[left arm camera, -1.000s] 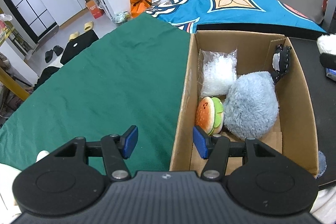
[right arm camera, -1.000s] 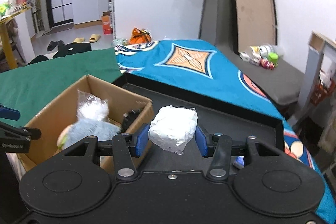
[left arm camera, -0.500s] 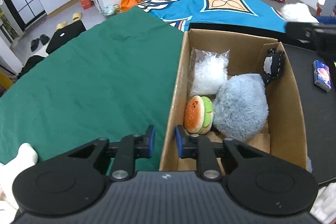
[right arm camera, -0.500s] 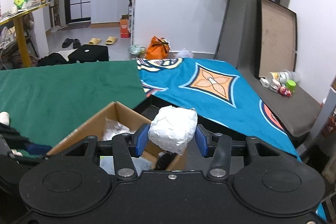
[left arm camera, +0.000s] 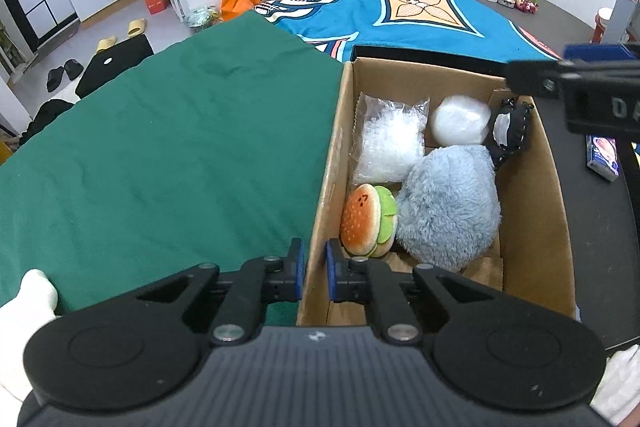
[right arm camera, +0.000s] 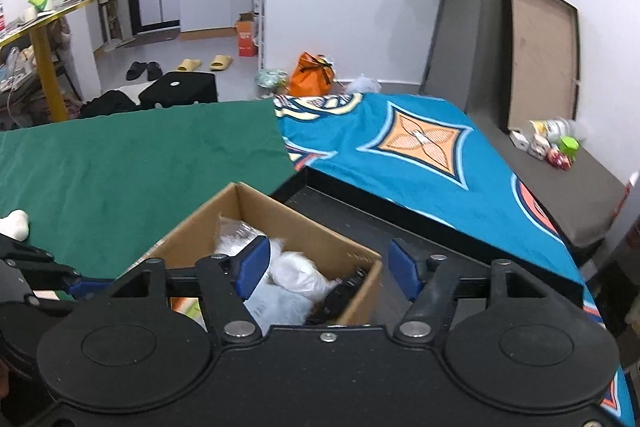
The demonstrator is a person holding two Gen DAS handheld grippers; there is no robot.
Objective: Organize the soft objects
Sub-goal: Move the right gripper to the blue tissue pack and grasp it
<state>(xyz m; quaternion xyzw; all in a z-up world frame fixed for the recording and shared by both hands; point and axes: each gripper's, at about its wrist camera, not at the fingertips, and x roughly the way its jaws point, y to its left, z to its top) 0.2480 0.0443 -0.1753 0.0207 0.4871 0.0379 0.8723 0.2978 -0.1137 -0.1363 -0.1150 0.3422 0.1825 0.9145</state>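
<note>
Left wrist view: my left gripper [left arm camera: 314, 269] has just clamped down, fingers pinched on the near corner of the cardboard box [left arm camera: 532, 195] wall, one pad outside and one inside, so I read that as bracing the box. A second ago those fingers were wide apart. New in the box: the white wrapped bundle [left arm camera: 459, 119], now lying at the far end between the clear crinkly plastic bag [left arm camera: 387, 143] and the black strap item [left arm camera: 514, 131]. Also inside: a fuzzy grey-blue plush ball [left arm camera: 450, 205], round and shaggy, with a small burger plush [left arm camera: 368, 221] just beside it. Box sits where the green cloth [left arm camera: 160, 155] meets the black tabletop [left arm camera: 600, 247]. Right wrist view: my right gripper [right arm camera: 326, 269] has just been opening; fingers now stand wide with nothing between them, hanging over the box's far end. Half a second ago they squeezed that white bundle, which now rests below in the box [right arm camera: 192, 227]. So the drop is done, one more soft item stowed. I can't see more loose soft items from here except something white [right arm camera: 14, 223] on the green cloth.
</note>
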